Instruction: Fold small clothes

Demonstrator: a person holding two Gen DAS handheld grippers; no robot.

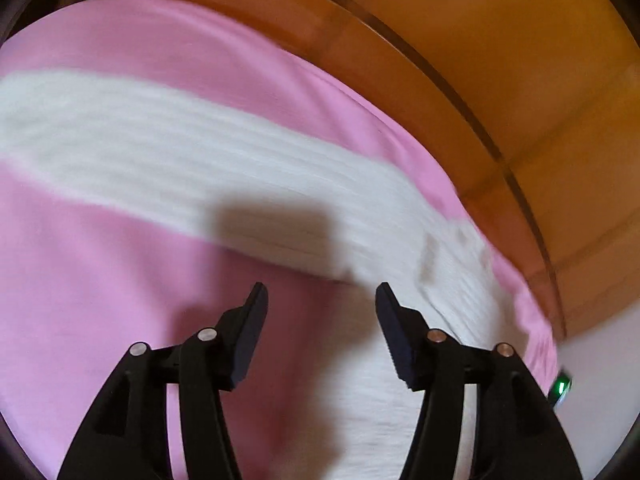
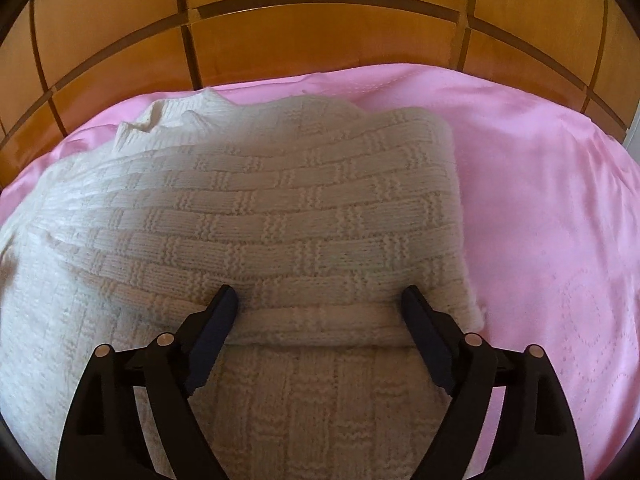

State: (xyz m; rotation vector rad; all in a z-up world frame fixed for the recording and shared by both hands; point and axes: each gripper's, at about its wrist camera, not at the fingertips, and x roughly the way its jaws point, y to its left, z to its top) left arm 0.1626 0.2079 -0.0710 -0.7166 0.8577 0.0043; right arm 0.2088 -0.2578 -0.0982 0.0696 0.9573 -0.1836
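A cream knitted garment with a basket-weave pattern lies on a pink bedsheet; one layer is folded over the rest. My right gripper hovers at the folded layer's near edge, jaws wide apart. The thick knit hem lies between the fingers, but the pads do not squeeze it. In the blurred left wrist view the same garment runs as a white band across the sheet. My left gripper is open above the sheet and the garment's edge, with nothing between its fingers.
A wooden panelled headboard rises right behind the sheet's far edge and shows in the left wrist view as the headboard at the upper right. A small green-lit object sits at the far right. Bare pink sheet lies to the garment's right.
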